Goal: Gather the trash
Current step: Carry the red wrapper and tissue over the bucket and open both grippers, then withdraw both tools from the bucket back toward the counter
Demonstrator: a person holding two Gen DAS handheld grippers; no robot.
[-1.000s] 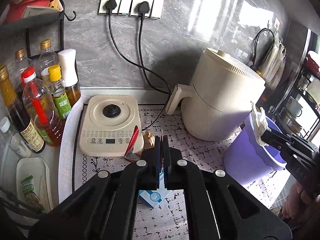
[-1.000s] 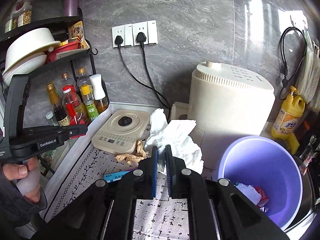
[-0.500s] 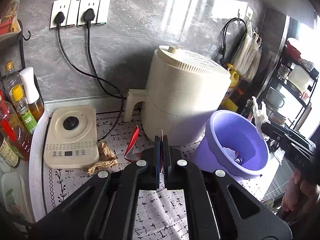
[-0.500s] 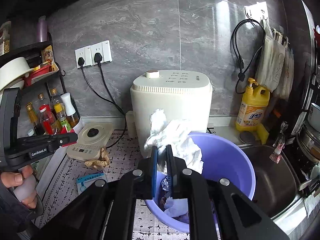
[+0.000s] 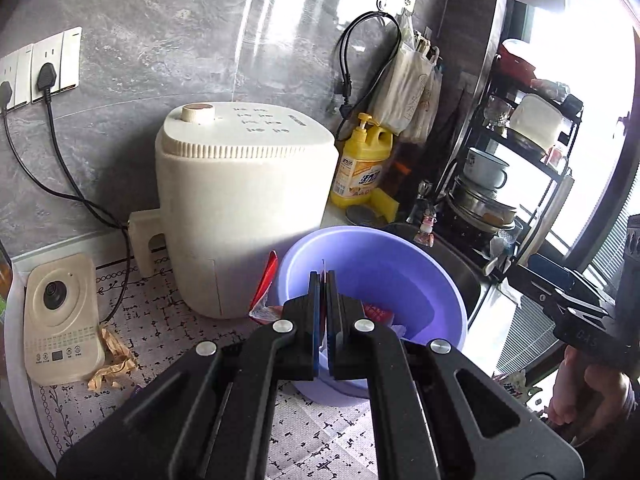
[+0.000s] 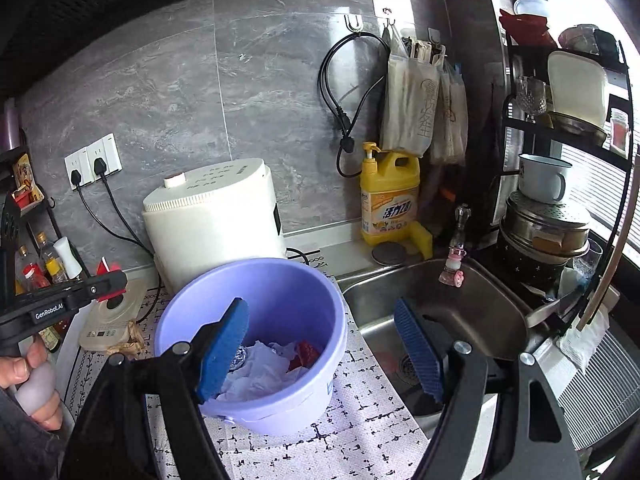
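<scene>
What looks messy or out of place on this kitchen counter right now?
A crumpled brown paper scrap lies loose on the patterned mat, against the flat cream appliance. The left gripper is shut on a red wrapper over the purple bucket, not yet dropped.

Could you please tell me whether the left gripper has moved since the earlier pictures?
Yes. The left gripper, shut on a red wrapper, has swung rightward from the induction cooker to over the purple bucket.
</scene>
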